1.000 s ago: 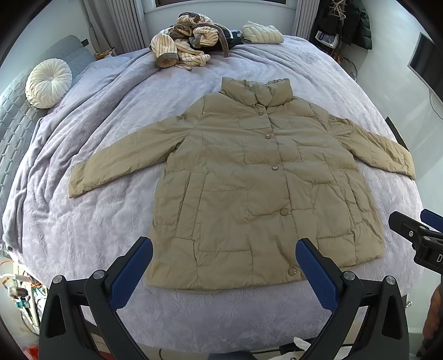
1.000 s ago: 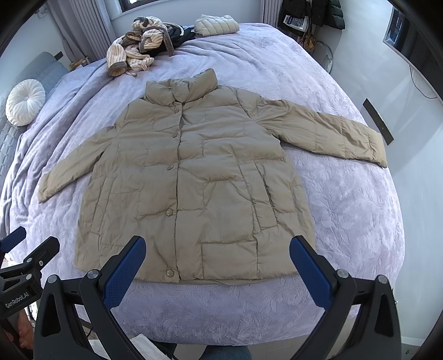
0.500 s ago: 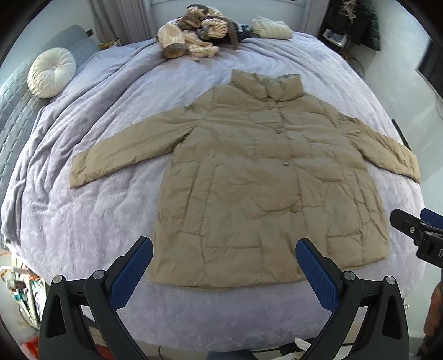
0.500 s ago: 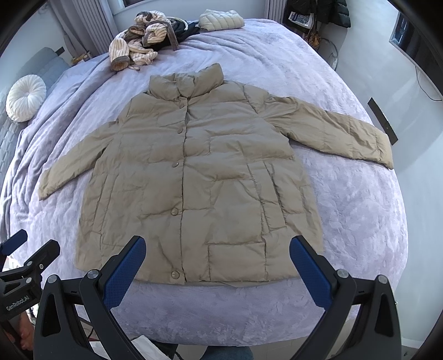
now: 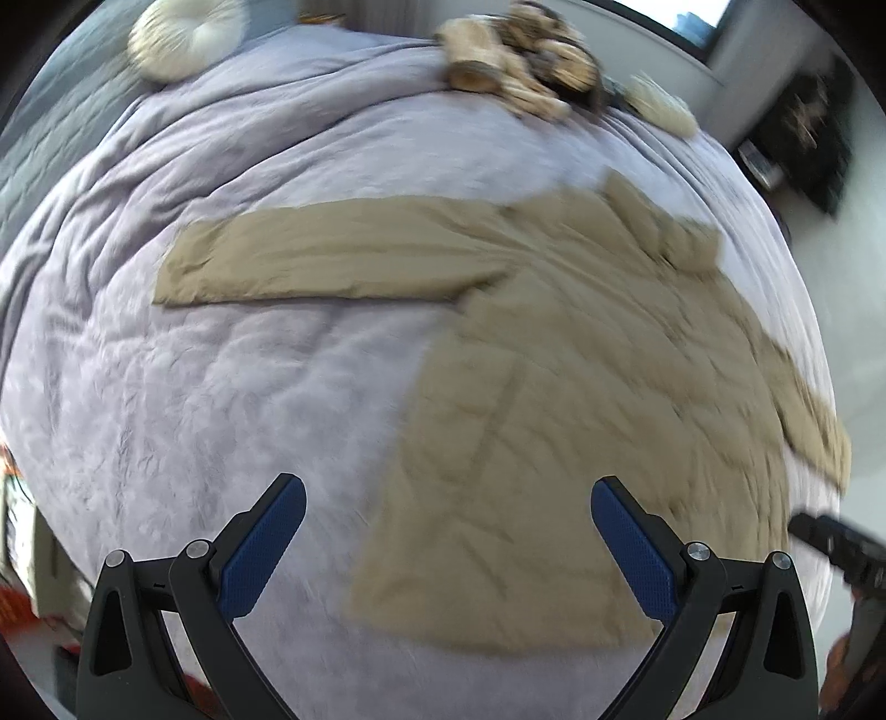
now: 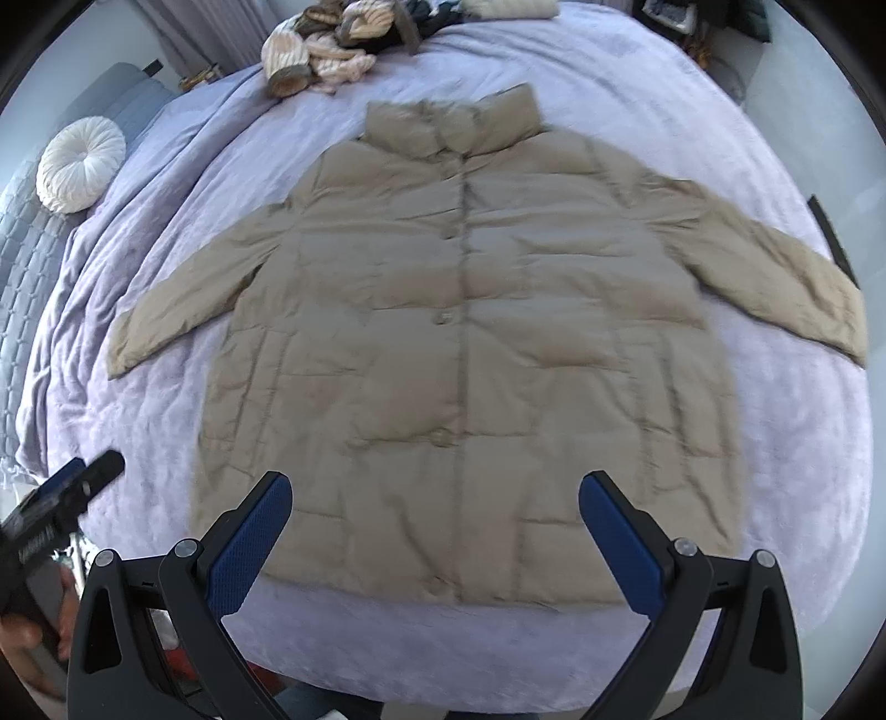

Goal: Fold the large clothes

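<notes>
Right wrist view shows the jacket (image 6: 465,354) lying flat and face up on the bed (image 6: 775,498), buttoned, collar toward the far side and hem at the near edge, both sleeves spread out to the sides. No fold is made yet. The right gripper (image 6: 434,540) hangs above the hem with its jaws spread wide and nothing between them. In the left wrist view the left gripper (image 5: 448,545) is also wide apart and empty; it looks over the bare cover beside the jacket's left side, with the left sleeve (image 5: 332,260) stretched out across the picture. This view is blurred, so small details there cannot be told.

Further out, a pile of clothes (image 6: 332,39) and a round white cushion (image 6: 80,163) lie well apart from the jacket, near the head of the bed.

What can go wrong from here, in my judgement: the padded fabric is thick and slippery, so a pinch on only the top layer may lift the front and leave the back behind — the fold then comes crooked. A pinch that goes too deep may take the bed cover together with the sleeve. Also the hem is close to the bed edge, and a pull toward the person could drag the jacket off.
</notes>
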The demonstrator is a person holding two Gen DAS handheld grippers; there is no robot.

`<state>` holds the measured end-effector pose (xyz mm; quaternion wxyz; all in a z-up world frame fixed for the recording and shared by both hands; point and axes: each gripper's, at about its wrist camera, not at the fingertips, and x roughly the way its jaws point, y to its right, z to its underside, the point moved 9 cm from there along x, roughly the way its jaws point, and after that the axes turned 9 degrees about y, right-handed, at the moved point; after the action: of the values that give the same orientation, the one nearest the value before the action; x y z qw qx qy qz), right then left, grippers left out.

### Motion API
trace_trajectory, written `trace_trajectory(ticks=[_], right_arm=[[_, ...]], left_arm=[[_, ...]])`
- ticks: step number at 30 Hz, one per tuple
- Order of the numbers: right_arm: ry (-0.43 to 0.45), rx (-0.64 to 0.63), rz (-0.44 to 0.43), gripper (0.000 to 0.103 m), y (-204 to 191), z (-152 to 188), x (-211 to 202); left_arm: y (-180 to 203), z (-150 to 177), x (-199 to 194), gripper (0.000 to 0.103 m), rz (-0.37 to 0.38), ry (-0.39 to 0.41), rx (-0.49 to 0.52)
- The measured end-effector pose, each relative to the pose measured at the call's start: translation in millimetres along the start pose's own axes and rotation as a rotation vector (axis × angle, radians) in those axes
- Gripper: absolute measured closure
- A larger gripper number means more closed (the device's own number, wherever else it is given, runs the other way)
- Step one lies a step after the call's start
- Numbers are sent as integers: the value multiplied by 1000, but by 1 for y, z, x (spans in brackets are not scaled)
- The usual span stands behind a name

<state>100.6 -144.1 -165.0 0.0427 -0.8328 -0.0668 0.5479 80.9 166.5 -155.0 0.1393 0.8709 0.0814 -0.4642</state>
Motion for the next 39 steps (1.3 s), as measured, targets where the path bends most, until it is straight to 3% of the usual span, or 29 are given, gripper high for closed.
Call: trace_trajectory(ticks=[10, 24, 25, 26, 27, 28, 29, 30, 32, 34, 36, 39], right_arm=[[-45, -86, -2, 0, -64, -32, 88], [80, -151, -134, 3, -180, -131, 209], [93, -152, -138, 7, -187, -136, 215], [96, -153, -144, 24, -191, -138, 222], [83, -152, -158, 51, -197, -139, 232], [69, -145, -175, 66, -200, -138, 237], [55, -137, -189, 84, -203, -138, 244], [50, -138, -186, 86, -204, -138, 251], [49, -154, -170, 86, -204, -134, 263], [32, -146, -168, 86, -201, -130, 273], [13, -112, -182, 86, -195, -127, 282], [-4, -60, -206, 86, -187, -125, 290]], left_arm=[[-129, -49, 123, 0, 47, 30, -366], [-208, -91, 244, 0, 95, 63, -555], [-212, -93, 247, 0, 95, 78, -567], [-213, -95, 249, 0, 92, 88, -570], [-215, -97, 250, 0, 85, 98, -570], [-216, -99, 251, 0, 75, 107, -565], [-217, -101, 252, 5, 64, 112, -557], [-217, -102, 251, 13, 47, 119, -547], [-218, -105, 253, 66, 35, 131, -513], [-213, -109, 254, 94, 155, 130, -535], [-210, -117, 249, 94, 167, 147, -521], [-185, -140, 229, 94, 188, 204, -404]])
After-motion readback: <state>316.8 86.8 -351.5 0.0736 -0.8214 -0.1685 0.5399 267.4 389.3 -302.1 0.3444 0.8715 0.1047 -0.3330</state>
